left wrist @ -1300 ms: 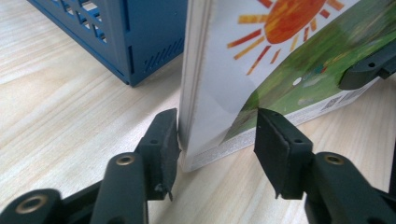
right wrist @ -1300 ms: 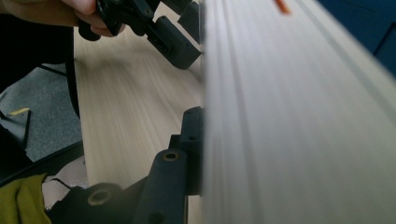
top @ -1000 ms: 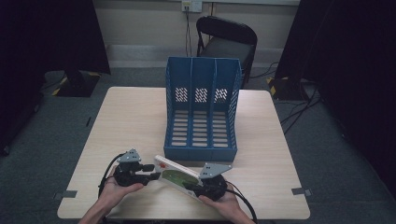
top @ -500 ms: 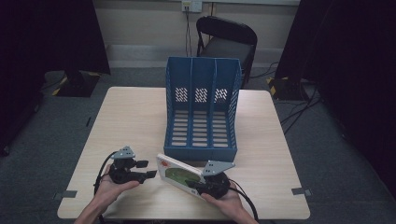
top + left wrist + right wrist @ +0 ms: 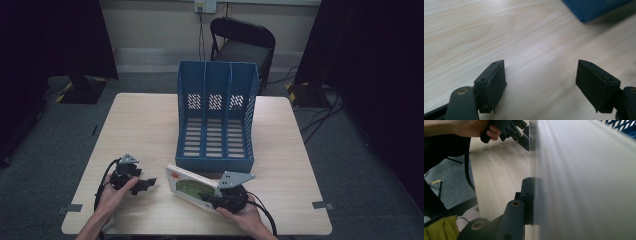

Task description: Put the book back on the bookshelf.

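Gripped at its near end by the right gripper (image 5: 212, 200), a thin book (image 5: 192, 186) is tilted near the table's (image 5: 145, 125) front edge, long axis toward the blue file rack (image 5: 215, 120) just behind; left gripper (image 5: 145, 185) is spread, empty.

A light wooden table (image 5: 145, 125) with rounded corners stands on grey carpet (image 5: 60, 135). Beyond its far edge, a black folding chair (image 5: 242, 42) faces the table, set against a pale wall (image 5: 150, 22) with a white skirting strip. A socket (image 5: 205, 6) sits on that wall, with a cable hanging down from it. Dark curtains (image 5: 55, 40) hang at far left and far right. More cables (image 5: 325, 112) trail over the floor at the right. The light is dim.
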